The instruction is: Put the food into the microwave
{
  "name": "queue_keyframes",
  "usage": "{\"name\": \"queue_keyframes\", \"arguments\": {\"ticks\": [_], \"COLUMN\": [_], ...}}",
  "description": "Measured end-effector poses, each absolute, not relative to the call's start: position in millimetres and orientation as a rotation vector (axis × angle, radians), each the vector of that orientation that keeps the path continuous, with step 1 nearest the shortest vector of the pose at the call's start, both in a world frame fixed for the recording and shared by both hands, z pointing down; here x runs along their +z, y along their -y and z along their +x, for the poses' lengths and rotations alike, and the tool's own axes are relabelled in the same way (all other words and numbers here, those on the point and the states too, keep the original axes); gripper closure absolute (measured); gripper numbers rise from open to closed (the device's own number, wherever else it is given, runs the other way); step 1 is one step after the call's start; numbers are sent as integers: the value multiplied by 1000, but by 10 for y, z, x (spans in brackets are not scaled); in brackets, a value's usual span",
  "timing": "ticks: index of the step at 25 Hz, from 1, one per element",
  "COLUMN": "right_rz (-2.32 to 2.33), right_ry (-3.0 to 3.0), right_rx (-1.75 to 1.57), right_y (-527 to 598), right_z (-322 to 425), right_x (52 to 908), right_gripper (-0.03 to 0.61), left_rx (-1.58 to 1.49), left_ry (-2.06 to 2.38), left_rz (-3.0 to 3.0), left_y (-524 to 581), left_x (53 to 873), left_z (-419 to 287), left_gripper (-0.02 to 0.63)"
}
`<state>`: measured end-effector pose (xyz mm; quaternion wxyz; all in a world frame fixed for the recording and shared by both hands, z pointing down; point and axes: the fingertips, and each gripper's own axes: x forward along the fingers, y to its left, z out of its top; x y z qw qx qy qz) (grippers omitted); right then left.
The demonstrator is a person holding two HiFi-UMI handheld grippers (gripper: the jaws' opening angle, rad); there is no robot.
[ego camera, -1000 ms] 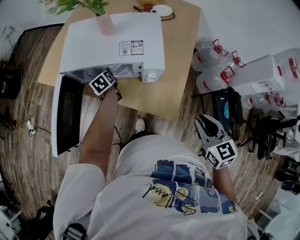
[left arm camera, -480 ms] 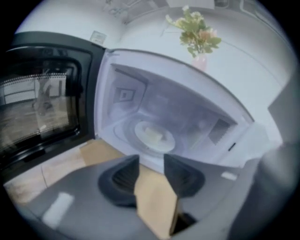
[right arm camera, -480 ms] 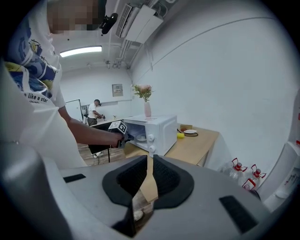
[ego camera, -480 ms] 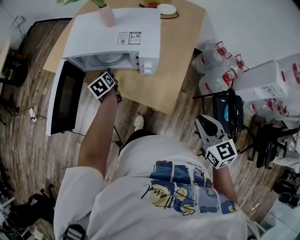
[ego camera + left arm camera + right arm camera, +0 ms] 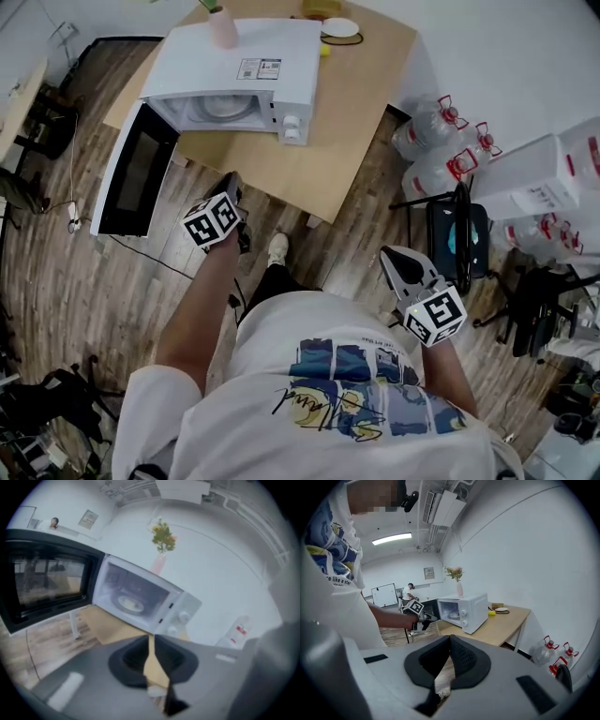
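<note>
The white microwave [image 5: 246,56] stands on the wooden table [image 5: 356,103] with its door [image 5: 139,173] swung wide to the left. A plate of food [image 5: 225,105] lies on the turntable inside, also seen as the plate [image 5: 130,603] in the left gripper view. My left gripper [image 5: 233,180] hangs over the floor in front of the table, away from the opening. Its jaws are closing, with a thin gap and nothing between them [image 5: 151,639]. My right gripper [image 5: 392,255] stays by my right side, shut and empty [image 5: 450,638].
A pink vase [image 5: 222,26] stands on the microwave. A white dish [image 5: 339,28] and a yellow item [image 5: 324,49] sit behind it on the table. Water bottles [image 5: 436,141], a black chair [image 5: 455,234] and white boxes [image 5: 544,178] crowd the floor on the right.
My left gripper has drawn back from the microwave's mouth to a spot over the floor near me. The food stays inside. The right gripper has shifted slightly.
</note>
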<state>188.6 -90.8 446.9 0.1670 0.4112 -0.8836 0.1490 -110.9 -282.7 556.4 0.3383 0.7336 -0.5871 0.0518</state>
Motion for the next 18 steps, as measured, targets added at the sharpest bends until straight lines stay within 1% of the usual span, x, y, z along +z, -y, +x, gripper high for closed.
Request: {"name": "queue_keyframes", "arguments": {"ticks": [3, 11, 18], "right_rz": [1119, 988, 931], "right_ry": [2537, 2587, 2622], "right_rx": [419, 379, 348], "right_y": [735, 361, 184], "right_z": [1908, 1876, 1850], "right_x": [4504, 4534, 4483], "right_gripper": [572, 572, 572], "left_rx": [101, 116, 243], "left_ry": [1424, 1180, 1027], "left_rz": [2008, 2263, 2482], "left_y": [2384, 1347, 727], "left_x": [5387, 4880, 4639], "left_z": [-769, -41, 414], "left_gripper": [604, 606, 605]}}
